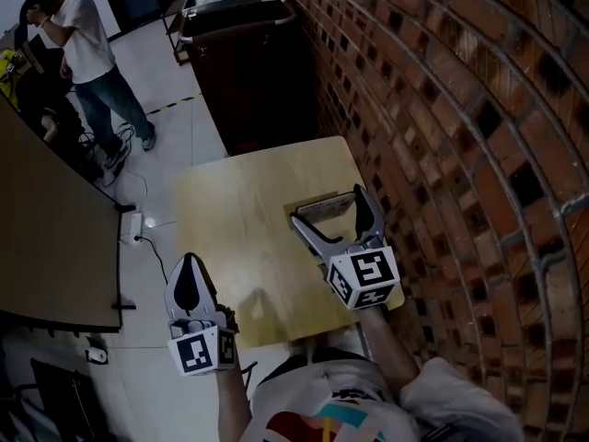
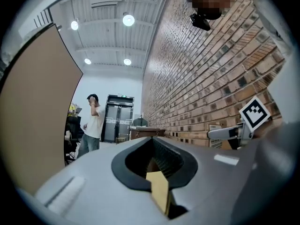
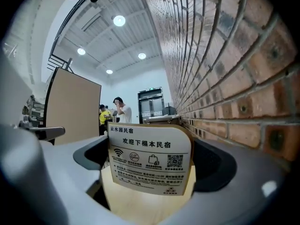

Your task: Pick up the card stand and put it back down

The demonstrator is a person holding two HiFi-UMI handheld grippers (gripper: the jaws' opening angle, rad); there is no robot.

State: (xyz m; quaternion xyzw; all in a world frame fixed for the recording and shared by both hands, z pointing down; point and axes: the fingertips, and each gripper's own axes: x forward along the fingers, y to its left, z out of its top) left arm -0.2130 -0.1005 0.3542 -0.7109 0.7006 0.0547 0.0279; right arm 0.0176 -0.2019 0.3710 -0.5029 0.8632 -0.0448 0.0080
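The card stand [image 1: 324, 208] is a white printed card on a wooden base, upright on the right side of the small wooden table [image 1: 239, 238]. In the right gripper view the card stand [image 3: 150, 165] fills the middle, print facing the camera. My right gripper [image 1: 329, 212] is open, one jaw on each side of the card, with gaps showing on both sides. My left gripper [image 1: 189, 263] is shut and holds nothing, low at the table's front left corner. From the left gripper view the right gripper [image 2: 227, 134] shows at the right by the wall.
A brick wall [image 1: 460, 109] runs close along the table's right side. A dark cabinet [image 1: 244, 63] stands beyond the far edge. A brown panel [image 1: 46, 219] is at the left, with a power strip [image 1: 134, 225] and cables on the floor. A person [image 1: 92, 53] stands far left.
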